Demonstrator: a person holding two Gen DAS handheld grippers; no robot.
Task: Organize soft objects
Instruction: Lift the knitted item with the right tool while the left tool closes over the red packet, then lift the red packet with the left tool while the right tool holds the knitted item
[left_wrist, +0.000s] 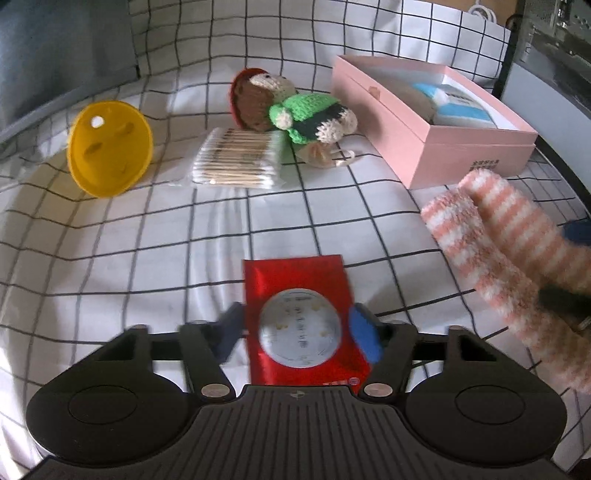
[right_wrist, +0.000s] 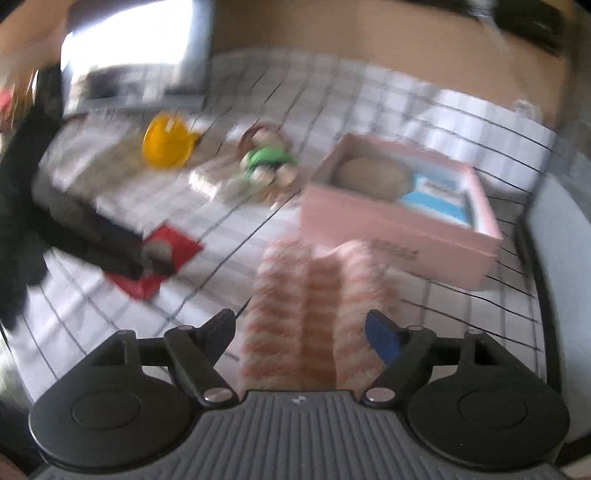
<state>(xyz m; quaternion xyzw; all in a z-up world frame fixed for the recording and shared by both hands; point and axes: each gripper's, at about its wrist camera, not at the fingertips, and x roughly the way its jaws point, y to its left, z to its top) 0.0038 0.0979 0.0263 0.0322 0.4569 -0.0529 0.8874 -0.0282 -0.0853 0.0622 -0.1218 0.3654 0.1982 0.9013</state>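
Showing only leftward: cotton swabs (left_wrist: 236, 158) distinctly.

Left gripper (left_wrist: 297, 332) — black ribbed housing | two round side discs | silver pivot screws | blue pads (left_wrist: 364, 338); right gripper (right_wrist: 301, 332) — grey-black ribbed body | matching discs, screws | one blue pad (right_wrist: 382, 338) visible.

The left hand-held gripper (left_wrist: 297, 334) pinches a red packet (left_wrist: 299, 295) by its sides above the checked tabletop (left_wrist: 147, 236). Beyond lie a yellow funnel (left_wrist: 110, 147), a pack of cotton swabs (left_wrist: 238, 158) and a knitted doll (left_wrist: 295, 110) just beside an open pink box (left_wrist: 432, 147). A pink-striped sock (left_wrist: 509, 266) hangs at the right edge.
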